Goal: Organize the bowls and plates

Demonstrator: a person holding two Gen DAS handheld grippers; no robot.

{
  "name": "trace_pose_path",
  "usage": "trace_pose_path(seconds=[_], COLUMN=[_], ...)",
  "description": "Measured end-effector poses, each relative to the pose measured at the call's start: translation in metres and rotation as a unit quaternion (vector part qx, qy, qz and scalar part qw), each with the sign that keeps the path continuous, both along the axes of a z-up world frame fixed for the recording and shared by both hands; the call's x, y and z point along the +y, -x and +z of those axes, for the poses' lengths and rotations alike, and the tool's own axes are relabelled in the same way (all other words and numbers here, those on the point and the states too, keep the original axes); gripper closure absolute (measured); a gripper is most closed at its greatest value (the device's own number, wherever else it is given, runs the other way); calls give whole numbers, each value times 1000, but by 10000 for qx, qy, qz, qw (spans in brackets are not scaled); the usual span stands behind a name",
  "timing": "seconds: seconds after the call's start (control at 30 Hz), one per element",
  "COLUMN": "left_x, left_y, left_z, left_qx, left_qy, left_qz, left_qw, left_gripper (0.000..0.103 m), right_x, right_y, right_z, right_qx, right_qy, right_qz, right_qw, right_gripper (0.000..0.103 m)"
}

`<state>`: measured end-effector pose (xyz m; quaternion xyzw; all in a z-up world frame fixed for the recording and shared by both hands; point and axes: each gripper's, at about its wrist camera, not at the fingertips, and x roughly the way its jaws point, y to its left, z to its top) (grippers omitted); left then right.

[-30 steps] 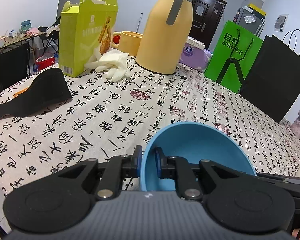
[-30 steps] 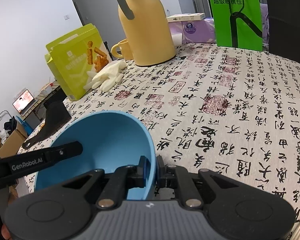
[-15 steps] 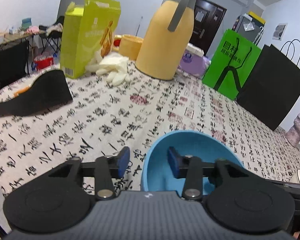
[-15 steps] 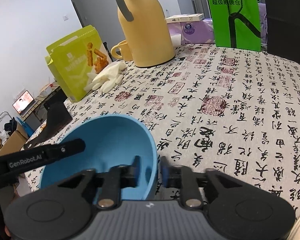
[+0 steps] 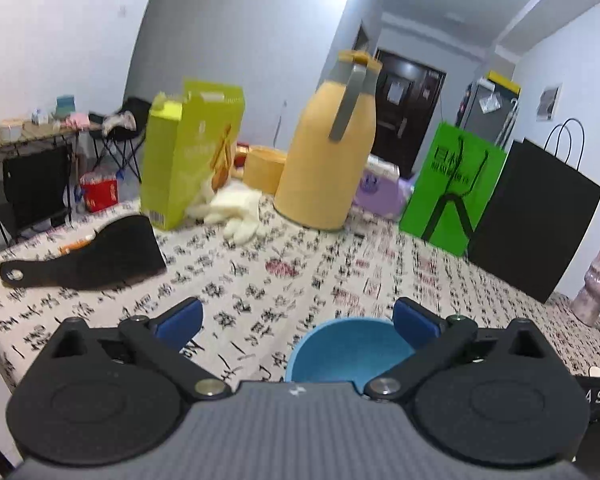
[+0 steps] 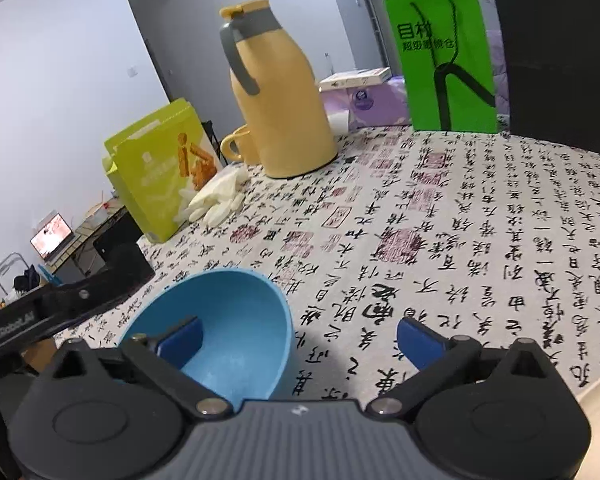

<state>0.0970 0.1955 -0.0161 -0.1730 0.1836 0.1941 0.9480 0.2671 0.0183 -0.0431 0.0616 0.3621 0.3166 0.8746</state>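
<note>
The blue bowl (image 6: 228, 332) sits on the surface (image 6: 440, 240); left gripper (image 5: 296, 320) and right gripper (image 6: 300, 338) fingers, just opened wide, apparently clear of its rim.

blue bowl (image 6: 236, 320); white tablecloth (image 6: 440, 240), black calligraphy, red seals; yellow jug (image 6: 280, 100); green bag (image 6: 444, 68).

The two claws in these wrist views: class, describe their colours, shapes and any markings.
Both match. The left claw and right claw each have a dark grey ribbed body, two round black discs, black linkage arms with silver pivot pins, and blue rectangular fingertip pads. A small white mark sits at the body's front edge. In the right view, the left claw's side bar reads "GenRobot.AI".
</note>
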Motion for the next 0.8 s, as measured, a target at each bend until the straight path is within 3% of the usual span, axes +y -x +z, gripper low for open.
trace_pose_path(seconds=[0.43, 0.8], left_x=[-4, -23], left_y=[22, 29], left_z=[2, 5], left_qx=[-219, -226], left_qy=[168, 97], left_qz=[239, 164], left_qw=[9993, 9996], left_gripper=[0, 0], right_x=[-26, -53], right_y=[15, 25], right_z=[9, 13], right_qx=[-196, -342], right_qy=[-15, -78], right_qz=[-182, -376], right_qw=[9996, 9987], right_gripper=[0, 0])
